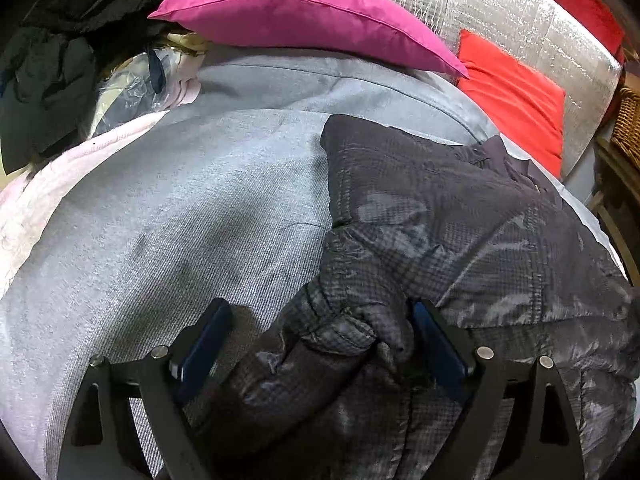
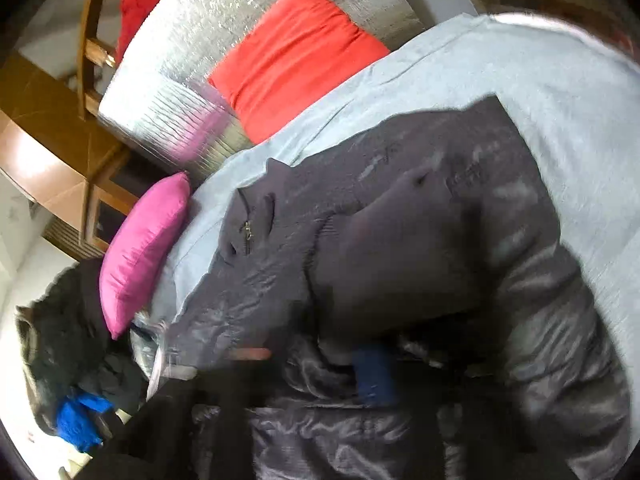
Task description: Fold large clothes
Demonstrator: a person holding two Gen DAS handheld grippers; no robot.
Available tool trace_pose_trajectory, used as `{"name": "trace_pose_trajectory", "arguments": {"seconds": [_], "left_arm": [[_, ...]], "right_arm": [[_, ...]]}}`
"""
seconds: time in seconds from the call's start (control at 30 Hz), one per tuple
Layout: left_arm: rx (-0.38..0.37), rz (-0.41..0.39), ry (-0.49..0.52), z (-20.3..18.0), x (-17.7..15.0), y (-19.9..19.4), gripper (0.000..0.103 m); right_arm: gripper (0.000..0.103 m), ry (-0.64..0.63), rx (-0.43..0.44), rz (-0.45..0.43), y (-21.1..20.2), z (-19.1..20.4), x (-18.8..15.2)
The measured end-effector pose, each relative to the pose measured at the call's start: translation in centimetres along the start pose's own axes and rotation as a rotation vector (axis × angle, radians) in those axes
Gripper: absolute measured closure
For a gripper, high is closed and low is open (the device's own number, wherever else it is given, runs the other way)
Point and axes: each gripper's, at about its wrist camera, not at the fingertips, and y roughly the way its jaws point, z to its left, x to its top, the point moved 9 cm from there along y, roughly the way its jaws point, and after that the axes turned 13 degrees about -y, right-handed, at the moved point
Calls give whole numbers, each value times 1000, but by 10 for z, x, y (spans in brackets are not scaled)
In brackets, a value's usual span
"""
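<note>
jacket [image 1: 460,216]: dark grey quilted puffer, shiny, rumpled
pose: spread flat, sleeve bunched at btm centre
spot: right half of frame

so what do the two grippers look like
The left gripper has black, angular finger arms with triangular cut-outs, round silver bolt heads at the joints and dark blue pads on the inner faces. Of the right gripper only one blurred blue pad and dark frame show. No cables or sleeves are visible.

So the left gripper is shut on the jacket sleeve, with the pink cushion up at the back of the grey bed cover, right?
Not quite. In the left wrist view the left gripper is open: its jaws stand wide either side of the dark jacket sleeve, not clamped on it. The pink cushion does sit at the back of the grey bed cover.
</note>
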Motion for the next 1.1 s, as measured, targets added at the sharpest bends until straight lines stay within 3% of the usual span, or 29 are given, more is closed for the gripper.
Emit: {"name": "trace_pose_trajectory", "arguments": {"seconds": [0.13, 0.2, 0.23, 0.3, 0.37, 0.43, 0.53, 0.6, 0.73, 0.9, 0.93, 0.97, 1.0, 1.07, 1.1], "left_arm": [[6, 1, 6, -1, 0, 1, 10], [12, 4, 7, -2, 0, 1, 10], [15, 8, 7, -3, 1, 0, 10], [34, 14, 8, -4, 2, -4, 10], [50, 8, 12, -5, 9, -18, 10], [-13, -25, -55, -7, 20, -42, 10], [-103, -11, -132, -12, 35, -58, 10], [-160, 72, -159, -19, 43, -47, 10], [-154, 195, -212, -18, 55, -3, 10], [-168, 271, -273, -20, 64, 39, 12], [-186, 286, -267, -24, 65, 45, 20], [-205, 305, -240, -30, 66, 51, 69], [-214, 345, -189, -40, 65, 57, 86], [-207, 291, -105, -55, 77, 49, 89], [-252, 234, -51, -68, 86, 33, 90]], "right_arm": [[90, -182, -17, -122, -42, 41, 26], [89, -265, -105, -90, -38, 37, 16], [88, -267, -159, -27, -20, 19, 3], [85, -141, -148, 70, 5, -13, -20], [83, -10, -49, 57, 11, -29, -29], [80, 2, -18, 41, 6, -35, -24], [79, -3, 3, 52, 8, -34, -23], [79, 11, 23, 44, 9, -33, -22], [79, 9, 54, 37, -2, -45, -29], [79, -18, 77, 53, -11, -40, -24], [79, -23, 82, 57, -9, -39, -24], [80, -34, 83, 65, -8, -38, -25], [81, -51, 78, 71, -8, -36, -24], [90, -115, 46, 84, -9, -28, -22], [90, -152, 25, 57, -17, -22, -18]]}}
